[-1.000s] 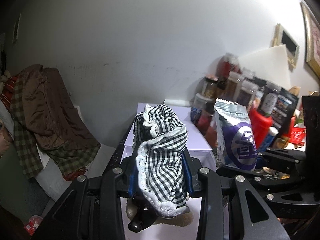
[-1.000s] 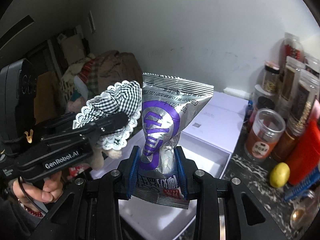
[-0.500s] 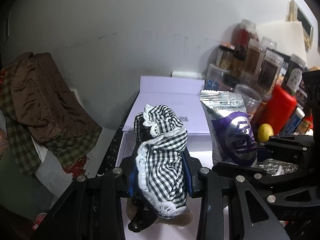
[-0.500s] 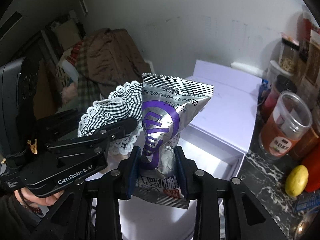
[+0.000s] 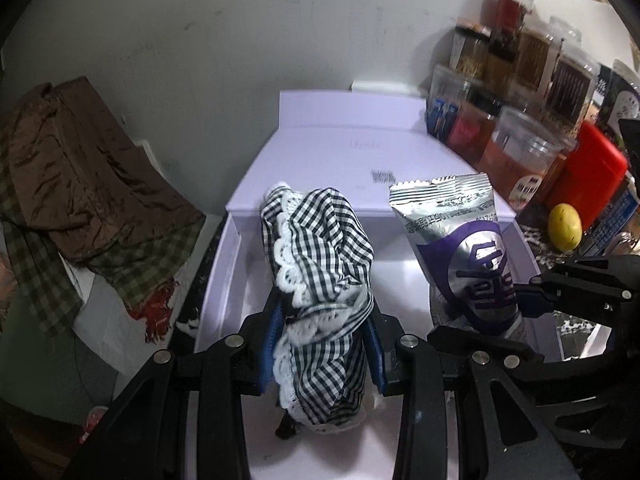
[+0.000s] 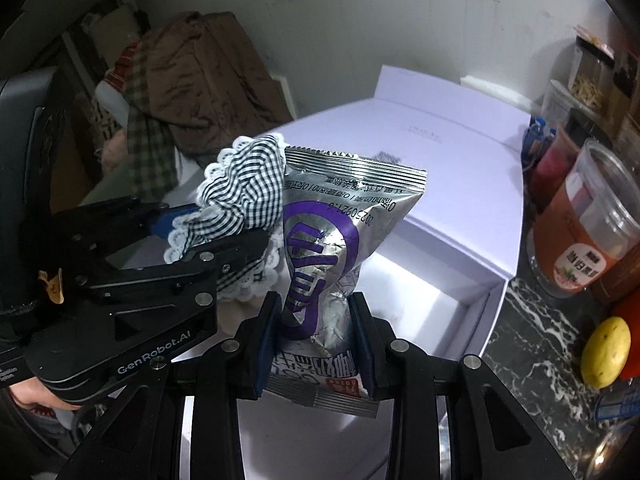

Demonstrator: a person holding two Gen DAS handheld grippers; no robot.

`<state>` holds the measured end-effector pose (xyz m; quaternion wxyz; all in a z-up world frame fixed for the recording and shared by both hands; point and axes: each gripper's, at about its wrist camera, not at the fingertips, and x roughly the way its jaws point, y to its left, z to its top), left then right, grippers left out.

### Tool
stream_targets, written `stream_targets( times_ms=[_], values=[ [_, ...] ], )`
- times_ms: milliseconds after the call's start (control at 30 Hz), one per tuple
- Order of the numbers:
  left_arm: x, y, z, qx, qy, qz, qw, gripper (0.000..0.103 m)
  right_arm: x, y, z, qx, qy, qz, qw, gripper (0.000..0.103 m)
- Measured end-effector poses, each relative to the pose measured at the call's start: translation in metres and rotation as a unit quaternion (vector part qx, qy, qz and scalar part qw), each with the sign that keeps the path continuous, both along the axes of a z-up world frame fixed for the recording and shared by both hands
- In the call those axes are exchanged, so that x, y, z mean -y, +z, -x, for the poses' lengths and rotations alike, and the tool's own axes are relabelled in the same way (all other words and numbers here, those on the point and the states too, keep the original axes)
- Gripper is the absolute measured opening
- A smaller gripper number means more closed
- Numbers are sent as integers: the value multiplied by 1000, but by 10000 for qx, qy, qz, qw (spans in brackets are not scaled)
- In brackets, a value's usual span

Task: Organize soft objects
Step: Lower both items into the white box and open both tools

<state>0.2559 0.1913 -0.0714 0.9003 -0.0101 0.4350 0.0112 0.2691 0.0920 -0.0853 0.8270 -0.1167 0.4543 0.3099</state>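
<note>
My left gripper [image 5: 323,316] is shut on a black-and-white checked cloth toy with lace trim [image 5: 320,256], held over the open lavender box [image 5: 224,280]. My right gripper [image 6: 316,312] is shut on a silver and purple snack bag [image 6: 332,224], held over the same box [image 6: 496,292] just right of the toy. The bag [image 5: 468,248] and the right gripper [image 5: 520,300] show at the right in the left wrist view. The toy [image 6: 236,196] and the left gripper [image 6: 224,236] show at the left in the right wrist view.
The box lid [image 5: 360,152] lies flat behind the box, against the white wall. Jars [image 6: 588,220], a red container [image 5: 588,176] and a yellow lemon [image 6: 604,352] crowd the marble counter at the right. A pile of brown and checked clothes [image 5: 76,184] lies at the left.
Both grippers have tilted down and moved forward with their loads, from facing the wall to hanging over the open box. Both grips stayed shut.
</note>
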Motion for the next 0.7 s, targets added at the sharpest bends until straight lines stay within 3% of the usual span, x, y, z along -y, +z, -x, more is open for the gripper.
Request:
stream_targets(
  times_ms=[267, 433, 533, 700],
  values=[
    [2, -4, -6, -223, -27, -64, 9997, 42, -2, -16, -7, -76, -87, 320, 9994, 34],
    [3, -1, -6, -246, 81, -130, 9996, 77, -5, -16, -6, -44, -59, 394, 9992, 43],
    [2, 4, -5, -220, 174, -196, 9994, 80, -4, -12, -4, 44, -110, 383, 9992, 60],
    [3, 16, 1, -104, 216, -257, 9994, 80, 3, 0, 2, 238, -166, 363, 9989, 60]
  ],
)
